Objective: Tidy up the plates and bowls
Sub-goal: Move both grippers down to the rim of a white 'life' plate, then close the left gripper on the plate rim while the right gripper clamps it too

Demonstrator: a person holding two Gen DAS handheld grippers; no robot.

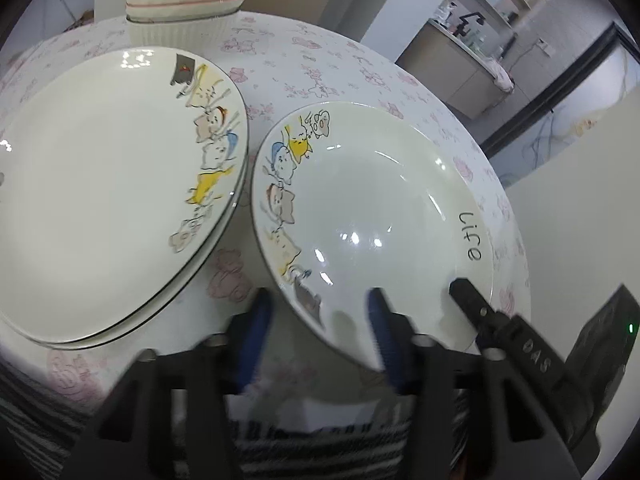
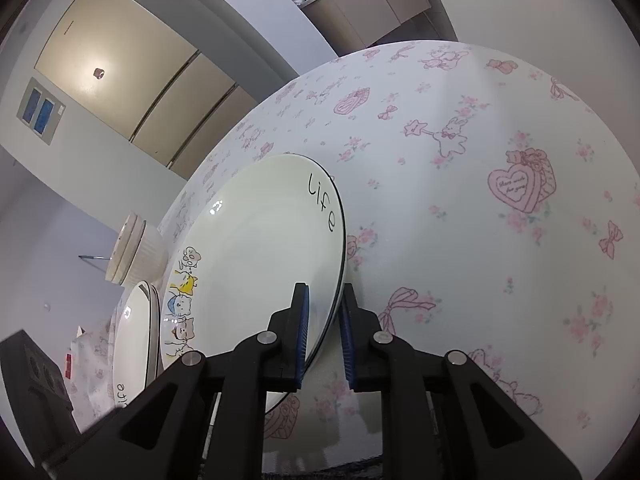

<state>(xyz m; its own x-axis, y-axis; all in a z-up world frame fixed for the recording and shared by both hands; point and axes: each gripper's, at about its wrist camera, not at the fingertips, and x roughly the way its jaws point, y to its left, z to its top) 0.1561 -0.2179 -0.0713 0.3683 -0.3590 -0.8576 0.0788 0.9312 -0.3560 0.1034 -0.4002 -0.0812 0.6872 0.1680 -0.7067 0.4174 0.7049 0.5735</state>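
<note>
A white cartoon-cat plate marked "Life" [image 1: 372, 216] lies on the round table; it also shows in the right wrist view [image 2: 256, 256]. My right gripper [image 2: 324, 300] straddles its near right rim, one finger over and one under, with a small gap showing; its finger [image 1: 472, 304] shows in the left wrist view. My left gripper [image 1: 318, 300] is open and empty just above the plate's near edge. A stack of two matching plates [image 1: 104, 192] sits to the left, also in the right wrist view [image 2: 134, 344]. Stacked bowls [image 1: 184, 8] stand at the back, also in the right wrist view [image 2: 136, 252].
The table has a pink-patterned white cloth [image 2: 480, 200]. A black box [image 2: 32, 384] sits at the near left edge, also seen in the left wrist view [image 1: 608, 328]. Cabinets [image 2: 132, 76] and a counter [image 1: 460, 68] stand beyond the table.
</note>
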